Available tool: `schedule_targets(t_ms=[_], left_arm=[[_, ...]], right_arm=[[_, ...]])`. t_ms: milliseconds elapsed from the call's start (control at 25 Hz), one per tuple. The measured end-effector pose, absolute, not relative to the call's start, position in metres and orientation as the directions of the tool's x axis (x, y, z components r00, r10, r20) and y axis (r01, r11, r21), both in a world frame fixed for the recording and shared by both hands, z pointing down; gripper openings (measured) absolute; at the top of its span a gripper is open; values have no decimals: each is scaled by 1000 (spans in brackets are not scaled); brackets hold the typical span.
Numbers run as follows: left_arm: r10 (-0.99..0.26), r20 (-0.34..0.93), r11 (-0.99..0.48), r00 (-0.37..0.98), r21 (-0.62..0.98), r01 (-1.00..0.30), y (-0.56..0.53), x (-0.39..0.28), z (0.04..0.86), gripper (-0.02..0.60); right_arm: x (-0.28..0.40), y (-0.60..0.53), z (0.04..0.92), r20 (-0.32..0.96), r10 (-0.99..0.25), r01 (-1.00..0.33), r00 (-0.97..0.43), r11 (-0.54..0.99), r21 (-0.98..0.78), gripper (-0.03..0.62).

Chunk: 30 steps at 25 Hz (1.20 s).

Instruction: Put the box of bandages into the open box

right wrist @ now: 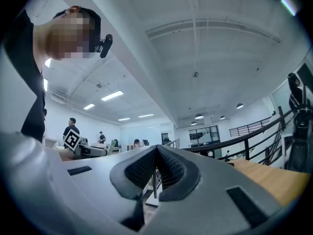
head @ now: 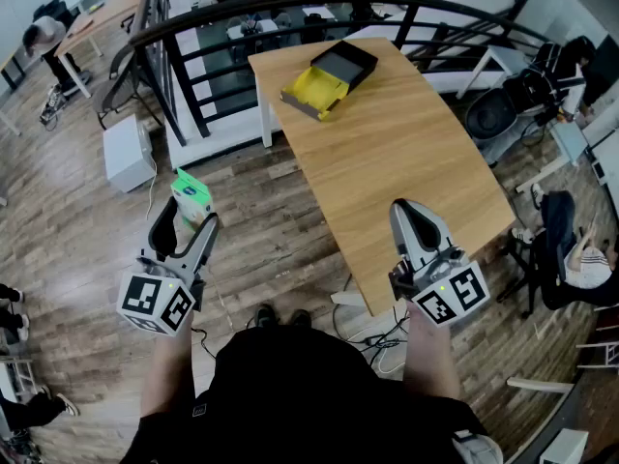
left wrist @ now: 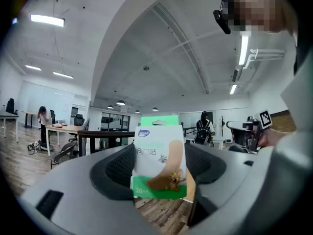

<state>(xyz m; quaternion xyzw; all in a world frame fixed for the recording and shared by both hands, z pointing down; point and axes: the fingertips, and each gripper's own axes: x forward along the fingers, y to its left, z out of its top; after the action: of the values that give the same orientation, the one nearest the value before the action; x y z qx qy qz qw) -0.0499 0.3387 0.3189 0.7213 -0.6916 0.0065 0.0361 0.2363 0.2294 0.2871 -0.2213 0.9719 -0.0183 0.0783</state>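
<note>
The box of bandages [head: 191, 196], white and green with a cartoon plaster printed on it, stands upright between the wide-set jaws of my left gripper [head: 186, 222], over the wooden floor left of the table. In the left gripper view both pads hold the box of bandages [left wrist: 159, 163] by its sides. The open box [head: 346, 61] is black with a yellow lid [head: 312, 91] folded out beside it, and it lies at the far end of the wooden table [head: 406, 153]. My right gripper [head: 410, 213] hangs over the table's near right corner, jaws closed together [right wrist: 157, 153] with nothing in them.
A curved black railing [head: 242, 15] runs behind the table's far end. A white cabinet [head: 128, 151] stands on the floor at the left. Cables [head: 382, 341] lie under the table's near edge. Chairs and bags [head: 551, 249] crowd the right side.
</note>
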Motion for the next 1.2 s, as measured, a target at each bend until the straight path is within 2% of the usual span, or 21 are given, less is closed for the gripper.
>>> schedule_targets(t_ms=[600, 880, 1200], left_arm=[[-997, 69, -33, 36, 35, -999, 342, -12, 315, 328], [-998, 63, -25, 28, 45, -999, 335, -11, 312, 328], [-998, 42, -48, 50, 55, -997, 308, -24, 319, 328]], right_arm=[[270, 229, 290, -168, -412, -401, -895, 911, -94, 35], [271, 229, 281, -206, -361, -342, -910, 932, -121, 36], [257, 208, 285, -191, -372, -354, -908, 927, -121, 38]])
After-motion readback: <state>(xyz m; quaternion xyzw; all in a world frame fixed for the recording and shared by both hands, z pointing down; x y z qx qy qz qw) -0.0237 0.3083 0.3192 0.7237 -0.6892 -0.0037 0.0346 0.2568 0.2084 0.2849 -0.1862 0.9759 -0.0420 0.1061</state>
